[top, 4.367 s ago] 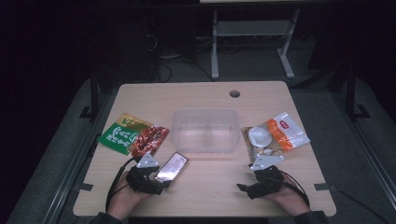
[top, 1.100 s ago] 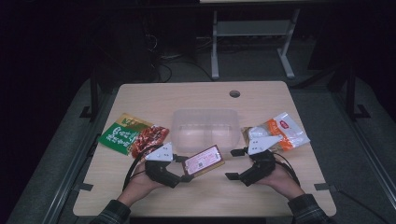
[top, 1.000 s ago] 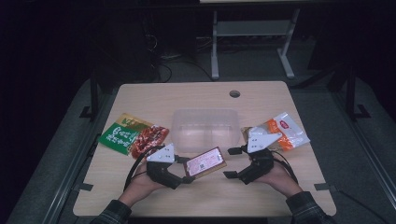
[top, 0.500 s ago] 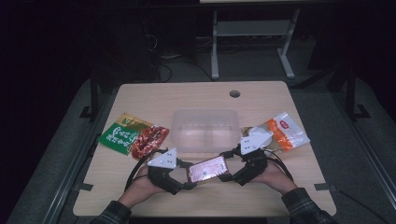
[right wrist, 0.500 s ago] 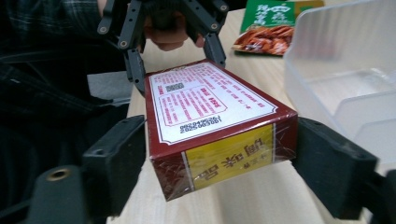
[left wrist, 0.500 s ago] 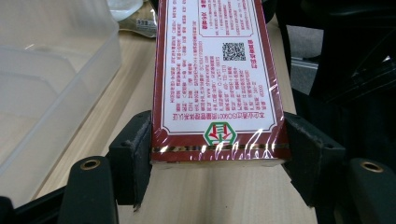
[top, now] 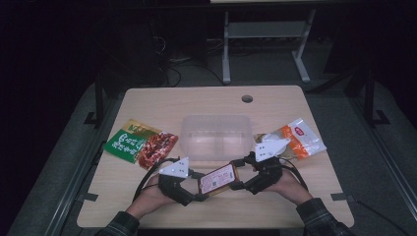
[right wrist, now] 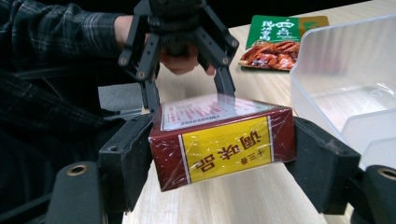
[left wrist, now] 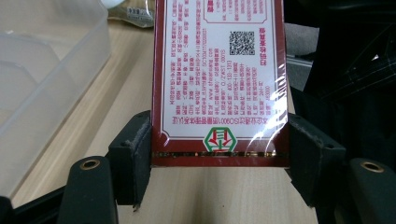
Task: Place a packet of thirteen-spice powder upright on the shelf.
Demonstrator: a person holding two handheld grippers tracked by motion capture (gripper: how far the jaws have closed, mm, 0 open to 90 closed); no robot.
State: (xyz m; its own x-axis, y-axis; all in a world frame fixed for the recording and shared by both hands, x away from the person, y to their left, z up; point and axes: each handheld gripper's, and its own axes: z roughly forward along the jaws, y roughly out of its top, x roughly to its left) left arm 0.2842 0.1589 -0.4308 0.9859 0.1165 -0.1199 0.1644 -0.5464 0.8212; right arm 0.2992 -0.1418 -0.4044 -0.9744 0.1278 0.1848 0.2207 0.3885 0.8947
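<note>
- Dark red, film-wrapped rectangular box with a white printed label (top: 218,179) is held just above the light wooden table (top: 196,101), near its front edge, between the two hands and just in front of the clear plastic storage bin (top: 217,136).
- Left gripper (top: 196,188): jaws clamped on one end of the box; in the left gripper view both pads sit flush on its side faces (left wrist: 219,70).
- Right gripper (top: 237,173): jaws have just been closing around the other end, the one with the yellow panel (right wrist: 223,149). Pads look to be touching both sides; whether the grip is firm I cannot tell.
- Risk: the film wrap is glossy and slick, so if the left lets go before the right has a firm bite, the box could slide out and drop on the table.
- Risk: both grippers hold only the ends; any pull apart or twist between the hands could lever the box out of one set of pads.
- Risk: the bin wall is close on the far side; swinging the box up too low could knock the rim and shove the bin.
- Green and red flat snack pouch (top: 140,144) and orange and white pouch (top: 295,140) lie well to the sides, unlikely to be hit.
</note>
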